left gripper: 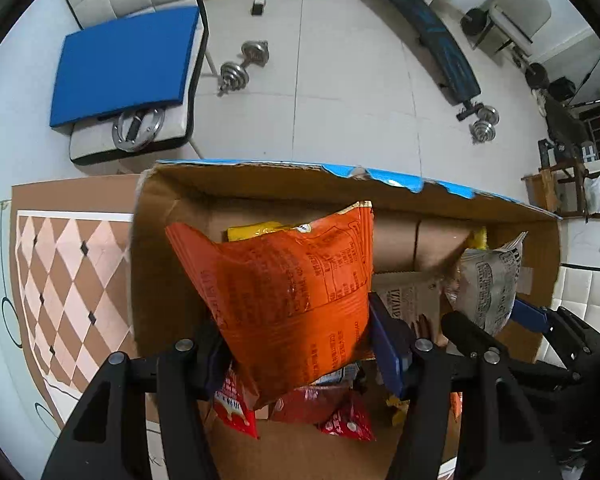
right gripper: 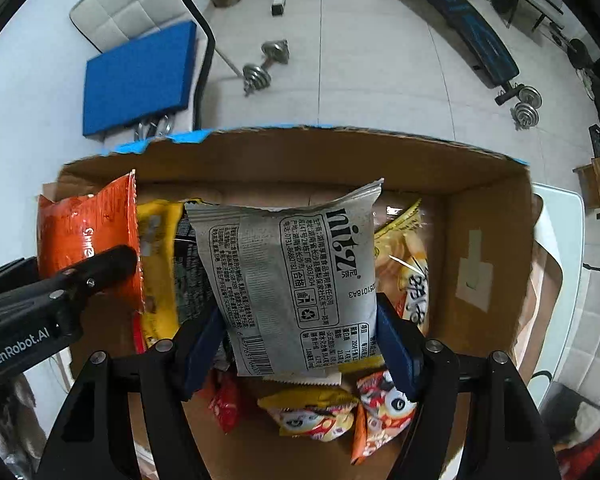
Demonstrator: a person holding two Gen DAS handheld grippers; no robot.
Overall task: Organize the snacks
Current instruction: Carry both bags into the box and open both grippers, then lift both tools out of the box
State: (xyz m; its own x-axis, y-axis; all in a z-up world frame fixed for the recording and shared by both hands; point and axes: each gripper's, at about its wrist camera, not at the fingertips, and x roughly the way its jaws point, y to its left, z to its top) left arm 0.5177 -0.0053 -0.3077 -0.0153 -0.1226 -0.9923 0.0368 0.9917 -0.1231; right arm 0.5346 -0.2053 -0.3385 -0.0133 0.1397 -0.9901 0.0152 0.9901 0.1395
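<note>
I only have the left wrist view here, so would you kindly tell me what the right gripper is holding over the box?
Observer: The right gripper is shut on a grey snack bag, printed "mitz" in black, with a barcode near its lower edge.
Operator: Thank you. What lies in the cardboard box under that bag?
Observer: Small cartoon-face snack packets in yellow and orange lie on the box floor, plus a red packet.
Operator: And does my orange bag show from there?
Observer: Yes, the orange snack bag hangs at the box's left end, in the left gripper.
</note>
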